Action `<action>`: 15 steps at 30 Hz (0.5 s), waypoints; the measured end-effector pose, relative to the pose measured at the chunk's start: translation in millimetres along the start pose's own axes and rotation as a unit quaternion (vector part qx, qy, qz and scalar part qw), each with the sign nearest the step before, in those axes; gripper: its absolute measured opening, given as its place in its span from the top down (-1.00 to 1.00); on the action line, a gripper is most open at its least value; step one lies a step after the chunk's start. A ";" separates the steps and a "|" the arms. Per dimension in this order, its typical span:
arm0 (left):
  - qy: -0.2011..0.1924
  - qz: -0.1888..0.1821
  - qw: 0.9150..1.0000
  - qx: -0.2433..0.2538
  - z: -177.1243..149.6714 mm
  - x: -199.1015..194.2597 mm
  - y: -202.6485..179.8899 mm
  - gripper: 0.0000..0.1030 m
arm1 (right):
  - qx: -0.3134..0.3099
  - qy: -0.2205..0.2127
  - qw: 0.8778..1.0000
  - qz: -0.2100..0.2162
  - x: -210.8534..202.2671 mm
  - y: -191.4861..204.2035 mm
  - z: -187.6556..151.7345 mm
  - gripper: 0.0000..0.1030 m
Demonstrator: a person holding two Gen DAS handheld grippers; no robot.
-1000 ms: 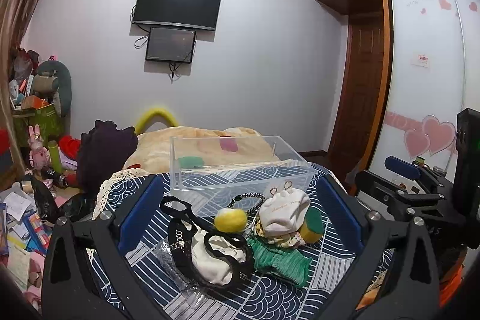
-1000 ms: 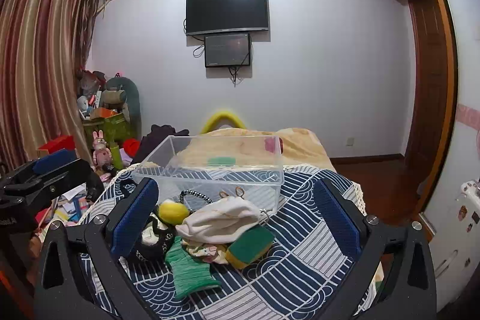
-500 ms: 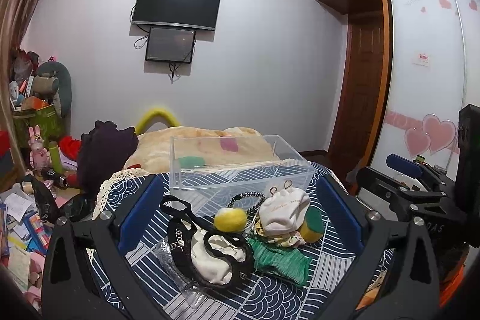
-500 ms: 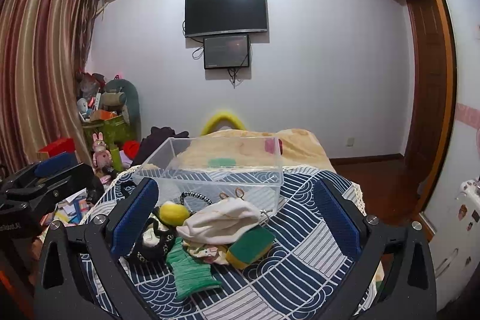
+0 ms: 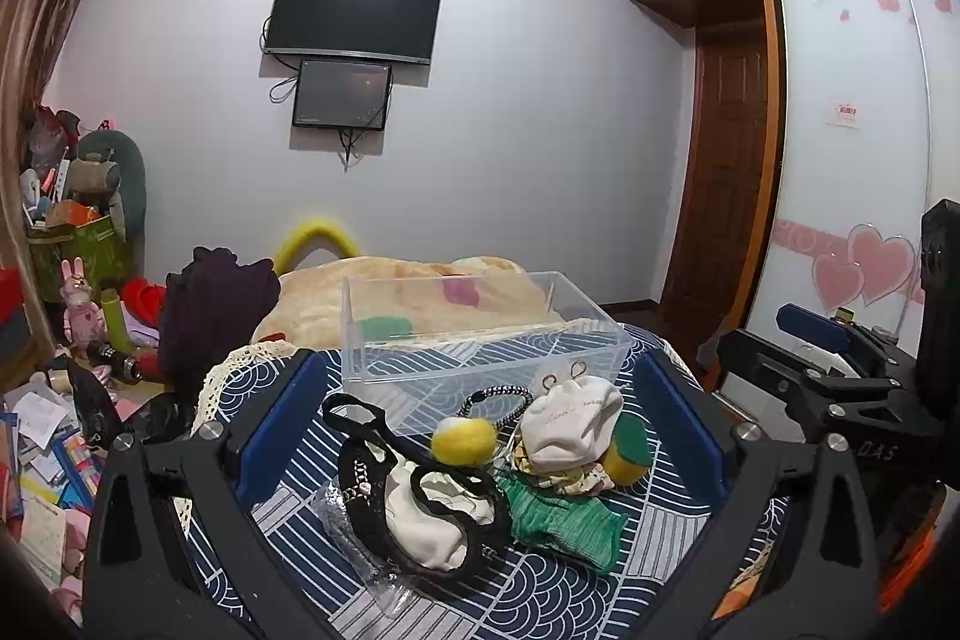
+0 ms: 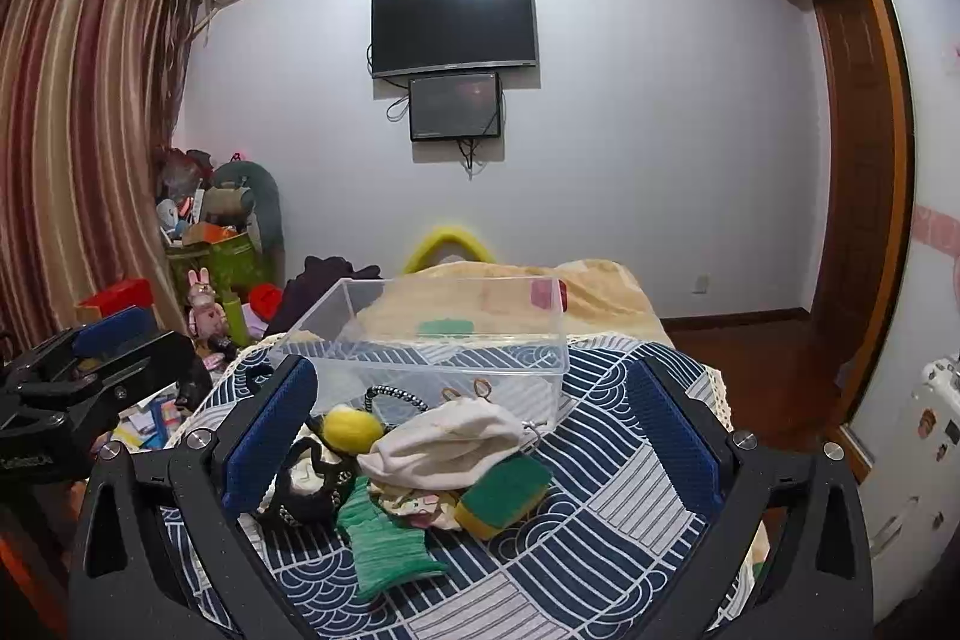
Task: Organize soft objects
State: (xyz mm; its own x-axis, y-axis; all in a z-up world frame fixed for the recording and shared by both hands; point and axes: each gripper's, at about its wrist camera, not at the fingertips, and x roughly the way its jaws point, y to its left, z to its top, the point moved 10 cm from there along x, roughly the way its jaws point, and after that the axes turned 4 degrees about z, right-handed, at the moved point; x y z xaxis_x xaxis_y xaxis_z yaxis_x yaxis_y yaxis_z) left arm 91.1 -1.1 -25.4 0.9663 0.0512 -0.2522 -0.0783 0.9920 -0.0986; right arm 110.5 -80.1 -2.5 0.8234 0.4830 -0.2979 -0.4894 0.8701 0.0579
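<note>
Blue-padded left tongs (image 5: 477,424) and right tongs (image 6: 474,430) are both held wide open, with nothing gripped. Soft things, a yellow ball (image 5: 463,441) and a green cloth (image 5: 561,523), are piled mid-frame before the clear box (image 5: 480,340).

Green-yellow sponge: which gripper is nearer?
Right, likely. The sponge lies centred between the right gripper fingers; for the left gripper it sits off to the right.
</note>
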 end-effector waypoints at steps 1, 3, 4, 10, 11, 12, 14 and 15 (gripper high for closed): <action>-0.001 0.001 1.000 0.000 0.2 0.1 -0.3 -1.00 | 0.000 0.000 1.000 0.000 -0.2 0.3 0.0 -1.00; -0.002 0.002 1.000 0.002 0.6 0.2 -0.5 -1.00 | 0.000 0.000 1.000 0.000 -0.4 0.5 0.2 -1.00; -0.002 0.002 1.000 0.002 0.5 -0.1 -0.2 -1.00 | 0.000 0.000 1.000 0.000 -0.4 0.6 0.3 -1.00; -0.002 0.002 1.000 0.002 0.7 -0.1 -0.2 -1.00 | -0.001 -0.001 1.000 0.000 -1.2 1.5 1.4 -1.00; -0.002 0.002 1.000 0.002 0.7 0.0 0.0 -1.00 | -0.001 -0.001 1.000 0.000 -1.2 1.5 1.3 -1.00; -0.002 0.002 1.000 0.002 0.7 0.0 0.2 -1.00 | 0.000 -0.001 1.000 0.000 -1.1 1.5 1.4 -1.00; -0.001 0.003 1.000 0.002 0.9 0.3 0.1 -1.00 | 0.000 0.000 1.000 0.001 -1.2 1.7 1.1 -1.00; -0.001 0.003 1.000 0.001 0.9 0.5 0.3 -1.00 | 0.000 0.000 1.000 0.001 -1.2 1.9 1.4 -1.00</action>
State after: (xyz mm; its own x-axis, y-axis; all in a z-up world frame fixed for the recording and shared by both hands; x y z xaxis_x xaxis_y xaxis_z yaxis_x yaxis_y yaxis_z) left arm 91.9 -0.7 -24.7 0.9661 0.0575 -0.2518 -0.0836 0.9920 -0.0941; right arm 109.0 -78.9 -0.7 0.8227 0.4848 -0.2970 -0.4910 0.8692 0.0586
